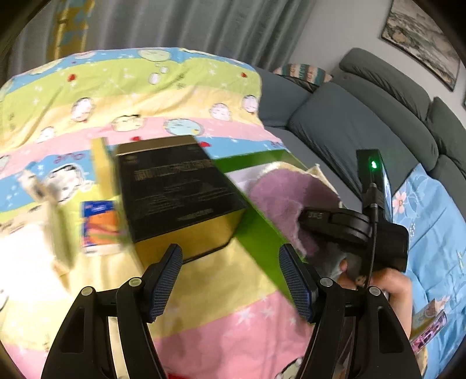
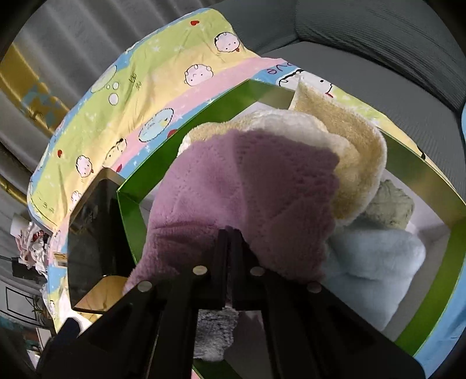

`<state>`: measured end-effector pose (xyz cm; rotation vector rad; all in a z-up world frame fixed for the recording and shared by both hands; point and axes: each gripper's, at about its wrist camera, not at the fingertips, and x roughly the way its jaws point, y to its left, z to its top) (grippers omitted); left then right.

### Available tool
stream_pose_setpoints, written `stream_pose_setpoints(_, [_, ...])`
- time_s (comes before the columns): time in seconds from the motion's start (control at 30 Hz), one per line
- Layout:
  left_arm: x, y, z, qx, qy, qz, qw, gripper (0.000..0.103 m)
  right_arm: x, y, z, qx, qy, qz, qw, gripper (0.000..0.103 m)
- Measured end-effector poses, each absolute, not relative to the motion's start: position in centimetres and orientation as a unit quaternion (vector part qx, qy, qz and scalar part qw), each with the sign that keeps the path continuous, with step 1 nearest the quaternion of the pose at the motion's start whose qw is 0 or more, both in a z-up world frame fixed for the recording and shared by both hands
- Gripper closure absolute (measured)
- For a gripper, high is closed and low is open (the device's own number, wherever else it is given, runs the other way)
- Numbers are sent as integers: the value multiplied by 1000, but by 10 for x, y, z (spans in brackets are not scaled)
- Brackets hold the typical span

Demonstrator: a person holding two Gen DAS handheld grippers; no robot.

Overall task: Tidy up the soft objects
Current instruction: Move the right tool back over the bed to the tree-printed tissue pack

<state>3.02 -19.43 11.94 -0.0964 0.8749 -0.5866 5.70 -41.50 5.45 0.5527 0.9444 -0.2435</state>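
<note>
My right gripper (image 2: 230, 233) is shut on a purple fluffy cloth (image 2: 247, 192) and holds it over the green box (image 2: 131, 210). In the box lie a cream cloth (image 2: 358, 157), a pale green cloth (image 2: 390, 207), a light blue cloth (image 2: 378, 262) and a grey cloth (image 2: 215, 332) under the gripper. In the left wrist view the purple cloth (image 1: 285, 198) hangs over the green box (image 1: 256, 227) with the right gripper's body (image 1: 349, 230) beside it. My left gripper (image 1: 230, 280) is open and empty above the patterned sheet (image 1: 204, 306), just in front of a black and gold box (image 1: 174, 186).
A small blue and orange packet (image 1: 99, 224) and blurred cardboard pieces (image 1: 46, 198) lie left of the black box. A grey sofa (image 1: 364, 116) stands to the right, with a blue floral sheet (image 1: 431, 227) on it. Grey curtains (image 1: 174, 26) hang behind.
</note>
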Motion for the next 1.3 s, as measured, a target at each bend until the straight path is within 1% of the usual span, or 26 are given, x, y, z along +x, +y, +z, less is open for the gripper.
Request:
stream_pose_setpoints(0.1, [25, -158, 127, -62, 412, -255, 873, 33, 45, -415, 65, 270, 438, -97, 852, 94])
stream_pose_setpoints(0.13, [23, -141, 130, -69, 411, -241, 877, 33, 38, -413, 71, 273, 430, -90, 856, 79])
stream_pose_setpoints(0.17, [21, -128, 132, -73, 412, -229, 879, 33, 31, -411, 78, 274, 417, -83, 863, 58])
stream_pose_setpoints(0.23, [18, -99, 135, -81, 416, -201, 884, 33, 17, -407, 92, 275, 389, -81, 875, 35])
stream_pose_setpoints(0.27, [16, -88, 135, -83, 416, -190, 885, 32, 9, -404, 100, 274, 375, -80, 882, 33])
stream_pose_setpoints(0.3, [13, -73, 135, -85, 416, -178, 888, 27, 3, -400, 107, 272, 366, -78, 887, 33])
stream_pose_setpoints(0.33, [10, -57, 136, -86, 414, -162, 891, 22, -2, -395, 112, 271, 358, -73, 890, 30])
stream_pose_setpoints(0.37, [7, -42, 135, -88, 409, -146, 896, 21, -6, -390, 118, 272, 350, -65, 894, 25])
stream_pose_setpoints(0.43, [-1, -10, 131, -101, 394, -112, 907, 19, -10, -378, 123, 274, 342, -47, 898, 23])
stream_pose_setpoints(0.53, [-2, 24, 116, -123, 398, -74, 906, 19, -11, -350, 129, 272, 343, -6, 899, 21])
stream_pose_setpoints(0.67, [4, 51, 105, -126, 408, -8, 904, 19, -2, -308, 133, 245, 349, 40, 904, 20])
stream_pose_setpoints(0.87, [4, 76, 104, -143, 407, 8, 902, 19, 17, -236, 134, 171, 366, 68, 912, 20])
stream_pose_setpoints(0.97, [3, 81, 104, -170, 415, -18, 893, 19, 40, -197, 134, 134, 379, 91, 911, 20])
stream_pose_setpoints(1.03, [3, 85, 106, -191, 406, -34, 893, 19, 56, -172, 133, 102, 389, 100, 910, 22])
stream_pose_setpoints(1.1, [4, 87, 106, -189, 405, -23, 894, 19, 81, -137, 131, 55, 400, 109, 908, 22])
stream_pose_setpoints(1.17, [7, 91, 104, -179, 411, -2, 894, 19, 104, -113, 127, 19, 411, 111, 905, 25])
stream_pose_setpoints(1.3, [12, 106, 99, -180, 418, 22, 890, 19, 155, -71, 113, -27, 441, 127, 888, 28])
